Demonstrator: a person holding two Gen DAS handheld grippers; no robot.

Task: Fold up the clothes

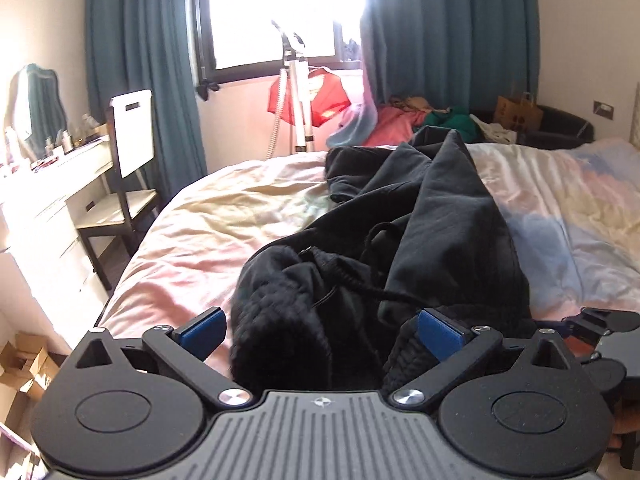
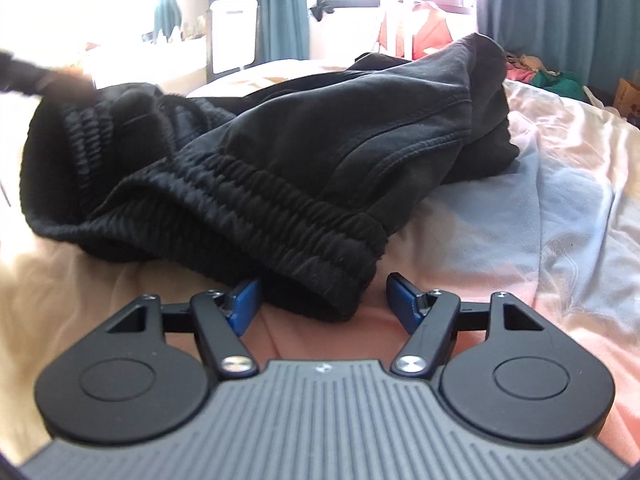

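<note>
While the black cotton sweatpants with a ribbed elastic waistband point(image 2: 280, 152) lie crumpled on the pastel bed quilt point(image 1: 192, 216), both tongs gape wide, holding nothing. I judge: left tongs point(image 1: 320, 330) and right tongs point(image 2: 322, 300) should pinch opposite waistband corners, then spread flat.

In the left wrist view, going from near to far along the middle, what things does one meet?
left gripper → ribbed waistband of the black sweatpants → white stand with the red garment → window.
</note>
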